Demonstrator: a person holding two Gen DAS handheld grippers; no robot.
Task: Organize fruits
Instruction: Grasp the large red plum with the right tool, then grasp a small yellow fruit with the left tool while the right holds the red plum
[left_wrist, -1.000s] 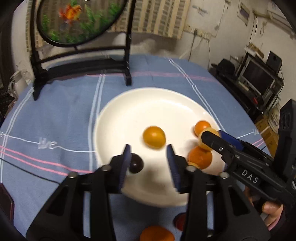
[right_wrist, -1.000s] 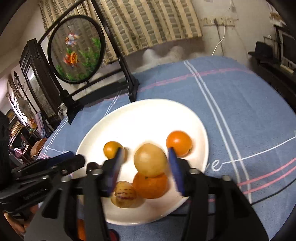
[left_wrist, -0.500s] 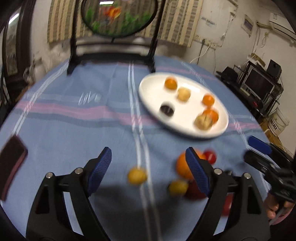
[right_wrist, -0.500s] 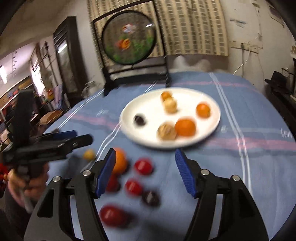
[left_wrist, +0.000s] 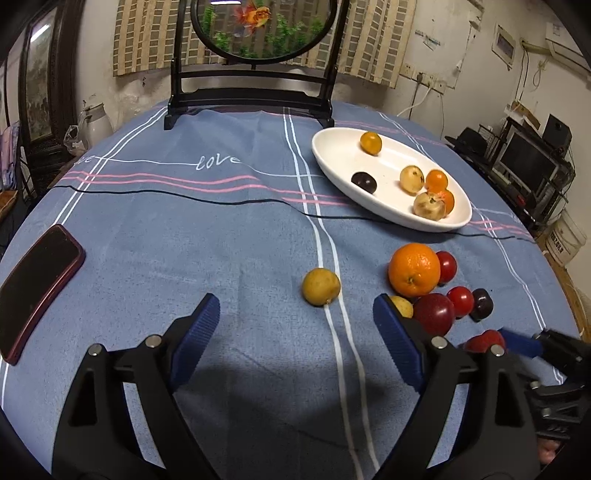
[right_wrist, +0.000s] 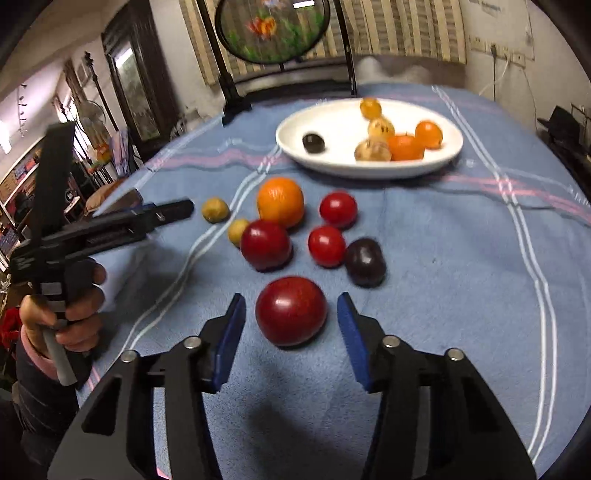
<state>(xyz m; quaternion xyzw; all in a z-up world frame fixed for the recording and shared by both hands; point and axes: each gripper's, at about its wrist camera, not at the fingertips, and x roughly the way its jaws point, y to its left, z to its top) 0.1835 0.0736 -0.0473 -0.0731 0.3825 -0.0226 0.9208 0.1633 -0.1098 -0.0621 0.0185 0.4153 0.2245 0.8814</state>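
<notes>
A white plate (left_wrist: 332, 162) (right_wrist: 332, 166) at the far right of the table holds several small fruits, among them a dark plum (left_wrist: 364, 182). Loose fruit lies on the blue cloth: a yellow fruit (left_wrist: 320, 286), a big orange (left_wrist: 413, 269) (right_wrist: 280, 201), red fruits and a dark plum (right_wrist: 365, 262). My left gripper (left_wrist: 295, 325) is open and empty, just short of the yellow fruit. My right gripper (right_wrist: 291, 328) is open, its jaws on either side of a large red fruit (right_wrist: 291, 311), not touching it.
A dark red phone (left_wrist: 35, 280) lies at the left edge of the table. A black wooden stand with a round goldfish panel (left_wrist: 255, 92) stands at the back. The left gripper body and the hand holding it show in the right wrist view (right_wrist: 74, 236).
Both grippers have pulled back from over the plate, leaving their fruits on it, and opened wide. They now hover low over the loose fruit near the table's front.
</notes>
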